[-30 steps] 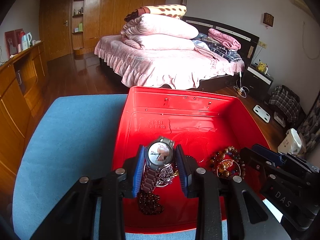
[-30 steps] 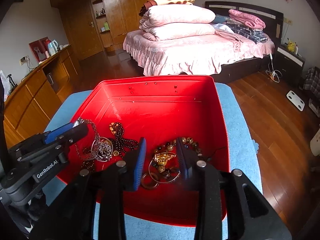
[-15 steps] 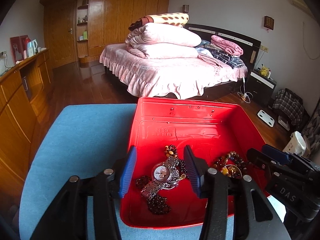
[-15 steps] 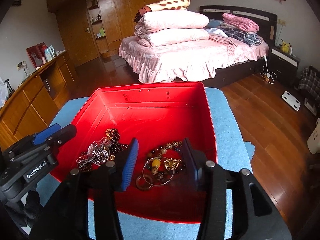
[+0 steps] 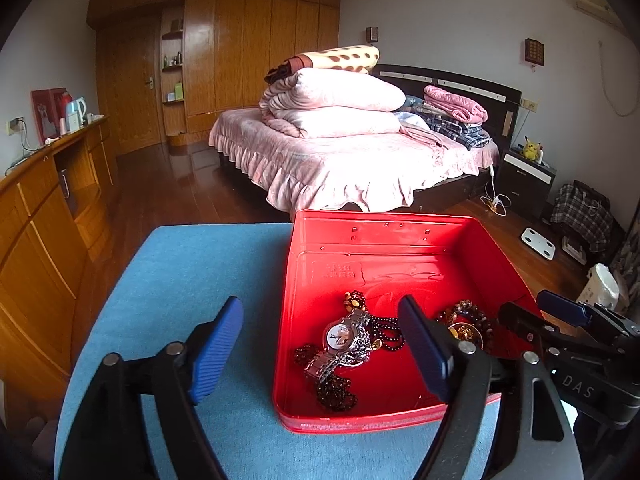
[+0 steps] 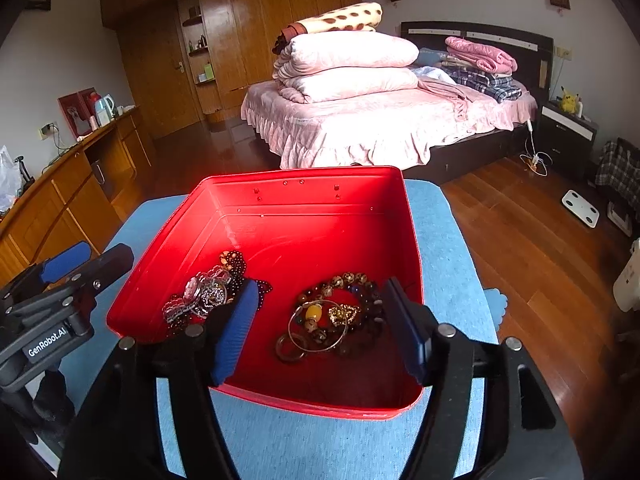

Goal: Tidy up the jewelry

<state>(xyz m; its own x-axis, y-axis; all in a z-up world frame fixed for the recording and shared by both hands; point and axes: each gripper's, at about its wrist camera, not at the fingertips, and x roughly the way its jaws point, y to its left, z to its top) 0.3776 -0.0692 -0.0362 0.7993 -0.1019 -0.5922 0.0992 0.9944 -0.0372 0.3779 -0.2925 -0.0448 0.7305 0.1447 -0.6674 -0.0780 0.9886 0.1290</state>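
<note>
Released since the earlier frame: silver metal-link wristwatch with white round dial (image 5: 343,338), formerly pinched and lifted between the blue pads of the left gripper (image 5: 320,354), now lying on the floor of the shallow red rectangular metal tin (image 5: 360,236), draped over a strand of small dark beads (image 5: 334,390). Left gripper: jaws opening, spread wide, nothing pressed between them; left pad over the blue cloth-covered tabletop (image 5: 192,280), right pad over the tin. Tin, left part: watch and dark bead strands, tangled together. Tin, right part, well apart from the watch group: bracelet of large brown patterned beads (image 6: 350,280), thin silver wire bangle (image 6: 320,330) carrying a yellow oval bead (image 6: 313,312), small gold ornament (image 6: 341,314), dark ring (image 6: 289,350), all heaped and touching. Right gripper (image 6: 322,334): jaws opening, spread to either side of this heap, pads not pressing on any piece. Background: bed with pink frilled cover (image 5: 352,160), stacked folded quilts on it.
</note>
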